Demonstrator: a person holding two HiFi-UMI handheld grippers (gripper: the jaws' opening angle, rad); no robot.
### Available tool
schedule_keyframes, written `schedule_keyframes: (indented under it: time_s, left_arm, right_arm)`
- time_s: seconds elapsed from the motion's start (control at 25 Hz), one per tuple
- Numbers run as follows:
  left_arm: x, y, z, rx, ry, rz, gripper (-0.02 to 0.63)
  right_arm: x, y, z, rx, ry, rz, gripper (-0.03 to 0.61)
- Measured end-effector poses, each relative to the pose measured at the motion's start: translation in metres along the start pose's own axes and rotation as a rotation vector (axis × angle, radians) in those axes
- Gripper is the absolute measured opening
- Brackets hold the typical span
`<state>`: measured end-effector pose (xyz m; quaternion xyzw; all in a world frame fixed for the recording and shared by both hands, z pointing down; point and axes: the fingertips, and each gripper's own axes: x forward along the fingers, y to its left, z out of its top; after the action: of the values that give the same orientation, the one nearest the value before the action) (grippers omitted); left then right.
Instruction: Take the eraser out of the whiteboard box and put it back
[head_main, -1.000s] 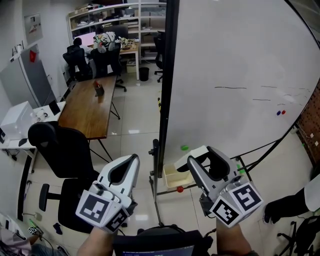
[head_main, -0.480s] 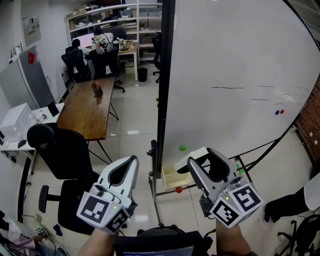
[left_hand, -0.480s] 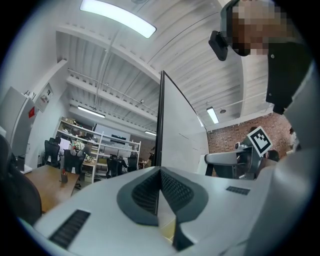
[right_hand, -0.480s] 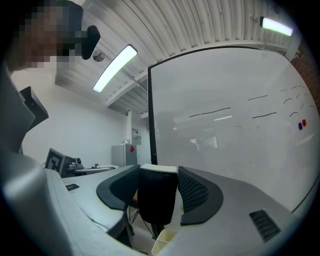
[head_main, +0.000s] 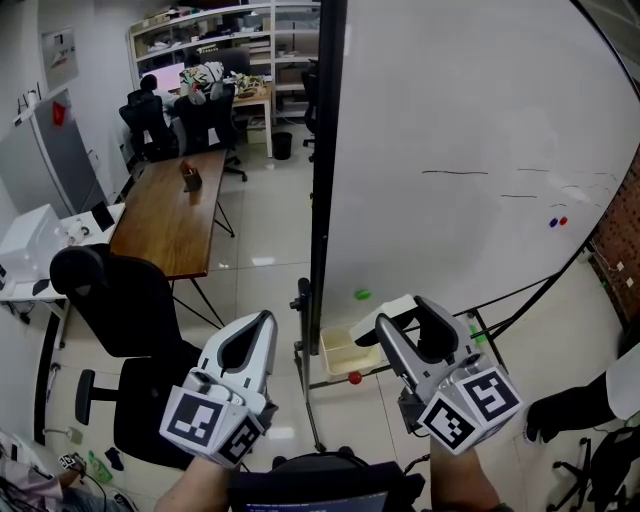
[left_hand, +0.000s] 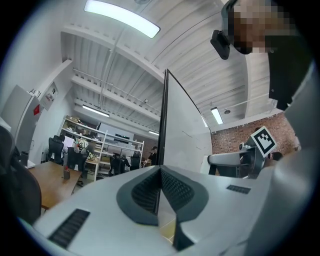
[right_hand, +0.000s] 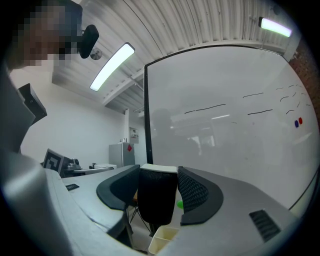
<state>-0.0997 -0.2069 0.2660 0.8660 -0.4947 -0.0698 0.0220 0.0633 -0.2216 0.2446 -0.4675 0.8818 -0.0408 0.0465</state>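
The left gripper (head_main: 266, 322) has its jaws pressed together on nothing, while the right gripper (head_main: 402, 318) pinches the black-felt, white-backed eraser block (right_hand: 157, 200) by its flanks near the cream plastic whiteboard box (head_main: 338, 352), and it looks light, softish and unlikely to slip.

The left gripper (head_main: 263, 322) points forward, its jaws pressed together on nothing. Beside it, the right gripper (head_main: 403, 318) points likewise, its jaws clamped on the eraser (right_hand: 157, 200).
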Motion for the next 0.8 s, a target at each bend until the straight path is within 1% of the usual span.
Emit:
schedule_keyframes:
  time_s: [0.24, 0.4, 0.64, 0.8]
  left_arm:
    - [0.007, -0.002, -0.013, -0.007, 0.03, -0.002, 0.023]
    - [0.011, -0.001, -0.031, -0.02, 0.066, -0.003, 0.023]
    - [0.015, 0.006, -0.072, -0.055, 0.143, 0.015, 0.023]
    - [0.018, 0.014, -0.1, -0.072, 0.179, 0.033, 0.023]
  right_arm:
    - [0.004, -0.009, -0.016, 0.003, 0.031, -0.016, 0.267]
    - [0.007, -0.014, -0.031, 0.001, 0.044, -0.024, 0.267]
    - [0.016, -0.022, -0.073, 0.005, 0.109, -0.04, 0.267]
    - [0.023, -0.029, -0.106, -0.001, 0.148, -0.051, 0.267]
